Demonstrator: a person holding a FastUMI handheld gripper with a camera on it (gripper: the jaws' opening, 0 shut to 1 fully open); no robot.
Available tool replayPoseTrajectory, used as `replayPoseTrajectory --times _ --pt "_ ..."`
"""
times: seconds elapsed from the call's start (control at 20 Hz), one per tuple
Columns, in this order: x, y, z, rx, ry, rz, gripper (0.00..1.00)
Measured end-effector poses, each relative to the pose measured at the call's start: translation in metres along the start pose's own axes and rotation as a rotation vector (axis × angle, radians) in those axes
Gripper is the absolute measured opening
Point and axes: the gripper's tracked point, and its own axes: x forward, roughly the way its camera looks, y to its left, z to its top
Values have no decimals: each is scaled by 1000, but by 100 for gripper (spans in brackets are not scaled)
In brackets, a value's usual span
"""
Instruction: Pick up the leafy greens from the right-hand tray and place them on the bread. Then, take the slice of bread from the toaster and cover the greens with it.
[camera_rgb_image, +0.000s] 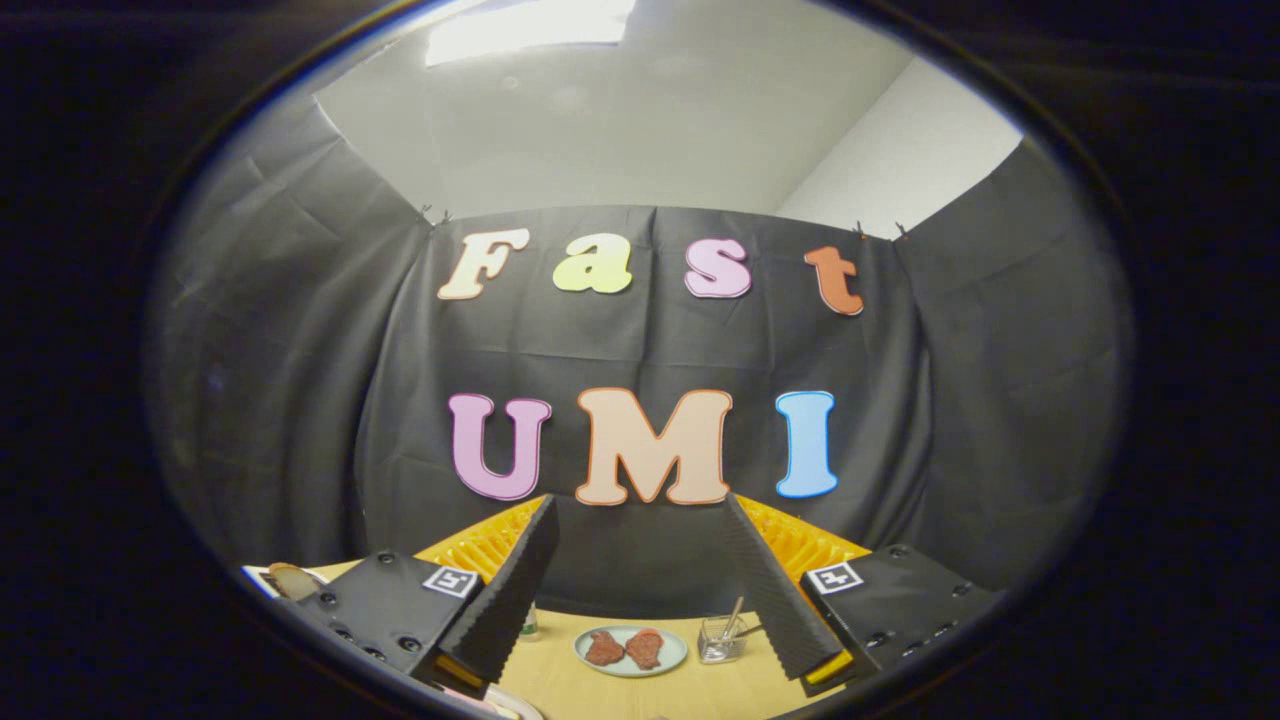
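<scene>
Ribbed fingers (apart) above round plate

Staged recording booth, not a real kitchen: black cloth walls pinned under a plain white ceiling. Beyond my spread fingers, a wooden table holds a plate and glass.

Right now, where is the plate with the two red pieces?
In the gripper view, the plate sits on the table between the open fingers, beside a small clear container.
</scene>
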Motion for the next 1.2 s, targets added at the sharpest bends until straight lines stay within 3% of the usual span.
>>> replayPoseTrajectory --times 1.2 --pt "7 3 -15 3 19 13 100"
